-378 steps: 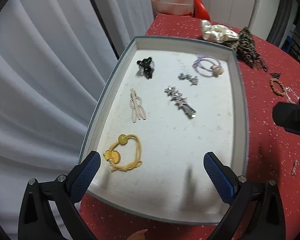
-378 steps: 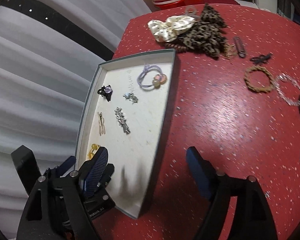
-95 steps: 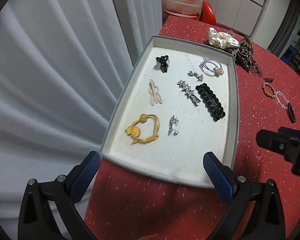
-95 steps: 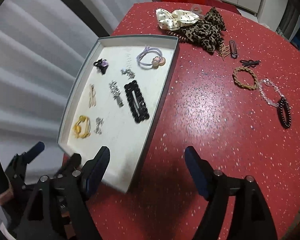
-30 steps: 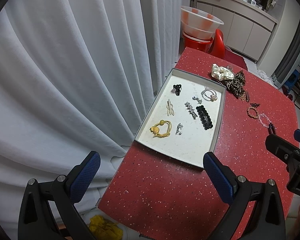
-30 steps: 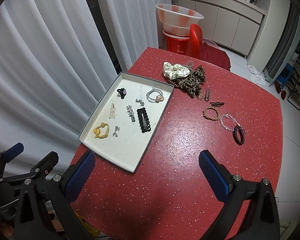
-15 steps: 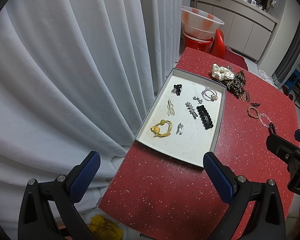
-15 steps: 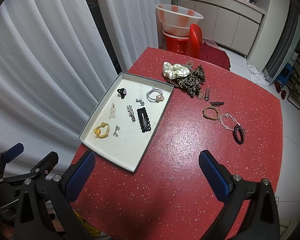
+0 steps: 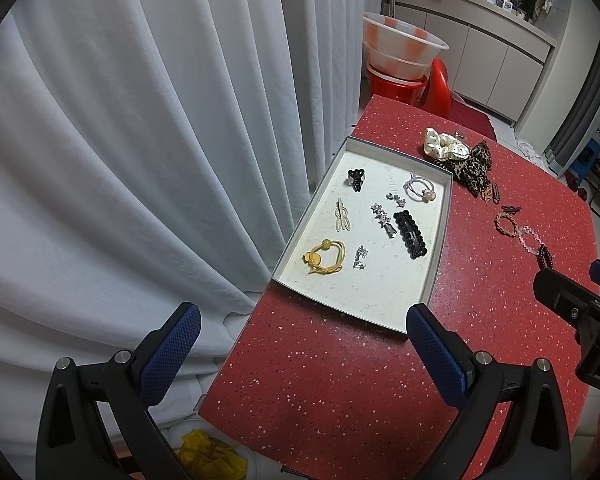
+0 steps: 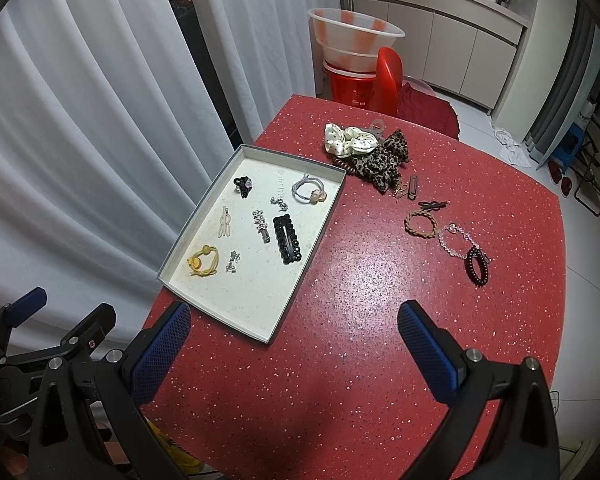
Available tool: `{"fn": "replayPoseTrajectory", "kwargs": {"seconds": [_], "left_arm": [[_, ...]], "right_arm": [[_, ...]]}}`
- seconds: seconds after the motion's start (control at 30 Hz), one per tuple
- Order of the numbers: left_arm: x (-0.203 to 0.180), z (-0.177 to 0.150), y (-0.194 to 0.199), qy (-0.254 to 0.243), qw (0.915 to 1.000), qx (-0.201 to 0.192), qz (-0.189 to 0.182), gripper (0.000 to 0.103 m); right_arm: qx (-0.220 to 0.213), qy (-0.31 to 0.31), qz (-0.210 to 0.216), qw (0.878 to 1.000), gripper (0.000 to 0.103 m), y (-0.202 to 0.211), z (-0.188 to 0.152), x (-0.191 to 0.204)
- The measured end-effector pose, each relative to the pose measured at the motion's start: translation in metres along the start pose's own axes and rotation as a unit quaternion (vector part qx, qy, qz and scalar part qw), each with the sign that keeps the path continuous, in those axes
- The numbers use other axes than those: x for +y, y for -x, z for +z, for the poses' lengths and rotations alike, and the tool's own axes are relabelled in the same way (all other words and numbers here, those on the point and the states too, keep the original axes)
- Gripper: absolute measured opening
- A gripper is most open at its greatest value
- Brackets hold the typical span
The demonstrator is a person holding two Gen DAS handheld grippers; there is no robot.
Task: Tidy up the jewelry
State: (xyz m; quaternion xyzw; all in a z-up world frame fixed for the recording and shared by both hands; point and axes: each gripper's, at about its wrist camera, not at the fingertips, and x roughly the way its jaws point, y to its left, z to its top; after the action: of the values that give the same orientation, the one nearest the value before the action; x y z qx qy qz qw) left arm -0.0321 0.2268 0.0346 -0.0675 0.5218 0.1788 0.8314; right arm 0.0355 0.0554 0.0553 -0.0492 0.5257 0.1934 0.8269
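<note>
A grey tray lies on the left part of the red table. In it lie a yellow hair tie, a black beaded clip, a silver star clip, a lilac hair tie and several small pieces. My left gripper and right gripper are both open, empty, held high above the table's near edge.
Loose on the table right of the tray lie a cream scrunchie, a leopard scrunchie, a brown braided bracelet, a clear bead bracelet and a dark bead bracelet. White curtains hang left. A basin stands behind.
Over the last seconds both grippers pulled back and up from the tray. A black beaded clip and a small silver piece were added. In the last second nothing moved.
</note>
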Motion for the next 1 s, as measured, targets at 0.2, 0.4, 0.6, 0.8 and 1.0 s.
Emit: {"fn": "replayPoseTrajectory", "kwargs": {"seconds": [0.2, 0.4, 0.6, 0.8, 1.0], "left_arm": [[0.0013, -0.0006, 0.0008, 0.0, 1.0, 0.0, 0.0, 0.103], [0.0007, -0.001, 0.0016, 0.001, 1.0, 0.0, 0.001, 0.103], [0.0019, -0.0021, 0.0023, 0.0, 1.0, 0.0, 0.001, 0.103], [0.0041, -0.0028, 0.0031, 0.001, 1.0, 0.0, 0.001, 0.103], [0.0053, -0.0031, 0.0032, 0.002, 1.0, 0.001, 0.003, 0.103]], "right_arm": [[0.0, -0.003, -0.001, 1.0, 0.103, 0.0005, -0.0008, 0.0009], [0.0, -0.004, 0.0, 1.0, 0.103, 0.0009, -0.0012, 0.0013], [0.0, -0.004, 0.0, 1.0, 0.103, 0.0007, -0.0017, 0.0015], [0.0, -0.005, 0.0, 1.0, 0.103, 0.0003, -0.0021, 0.0028], [0.001, -0.005, -0.001, 1.0, 0.103, -0.0003, -0.003, 0.0052]]}}
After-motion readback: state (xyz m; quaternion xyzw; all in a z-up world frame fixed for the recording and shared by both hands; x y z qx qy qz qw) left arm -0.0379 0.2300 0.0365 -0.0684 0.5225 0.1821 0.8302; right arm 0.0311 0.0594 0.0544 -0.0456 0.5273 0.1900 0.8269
